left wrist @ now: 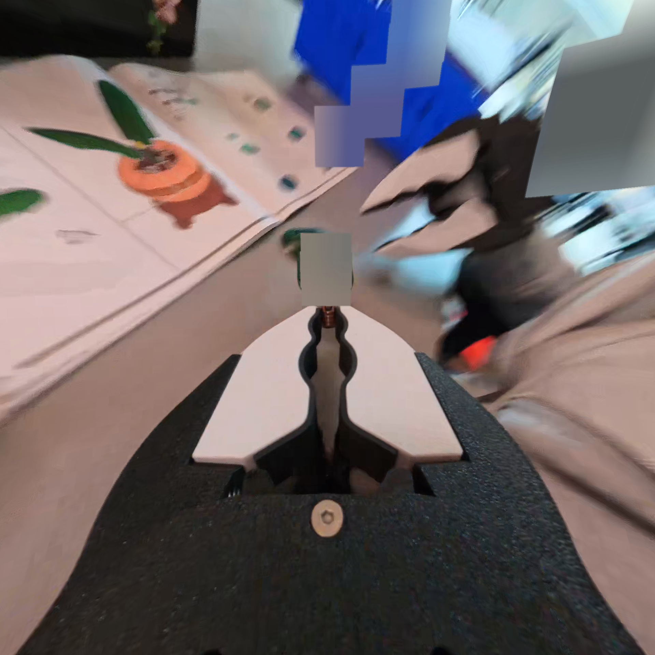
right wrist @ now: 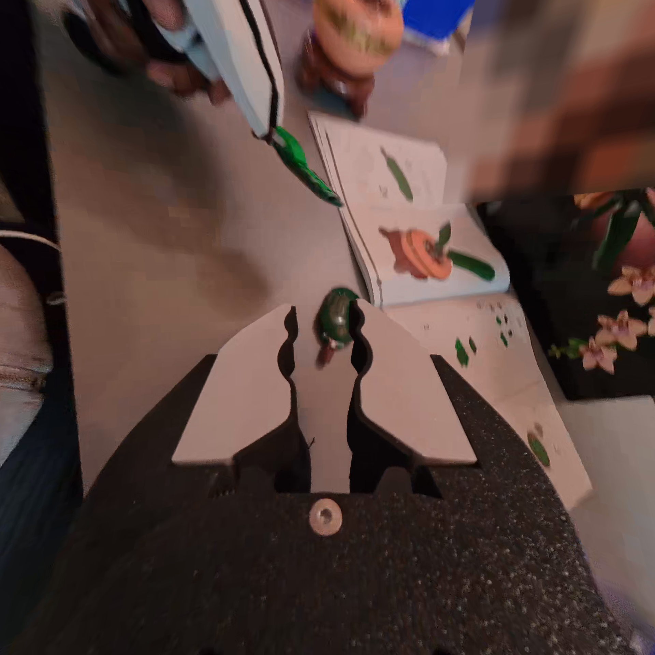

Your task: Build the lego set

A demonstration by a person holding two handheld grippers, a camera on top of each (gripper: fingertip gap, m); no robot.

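Lego leaf pieces are the business here: the left gripper (left wrist: 328, 313) has its jaws nearly closed on the small brown stem end of a green leaf (right wrist: 304, 166), which in the right wrist view hangs from its fingertips, tilted down over the table toward the far edge of the booklet. The right gripper (right wrist: 324, 313) stands well open with nothing in its hold, and a second green leaf piece (right wrist: 336, 324) with a brown peg lies on the grey table (right wrist: 159, 248) between its fingertips, close against the right finger. Just right of it lies the open instruction booklet (right wrist: 418, 227), showing an orange pot with leaves. Farther off, beyond the booklet, stands the partly built pot (right wrist: 354, 39), blurred by motion. To the far right a dark box (right wrist: 602, 301) bears pink flowers. The step in hand looks like gathering leaves for the pot. Next, the right jaws would need centring on the lying leaf and closing on it firmly, since its rounded, glossy body could slip sideways.
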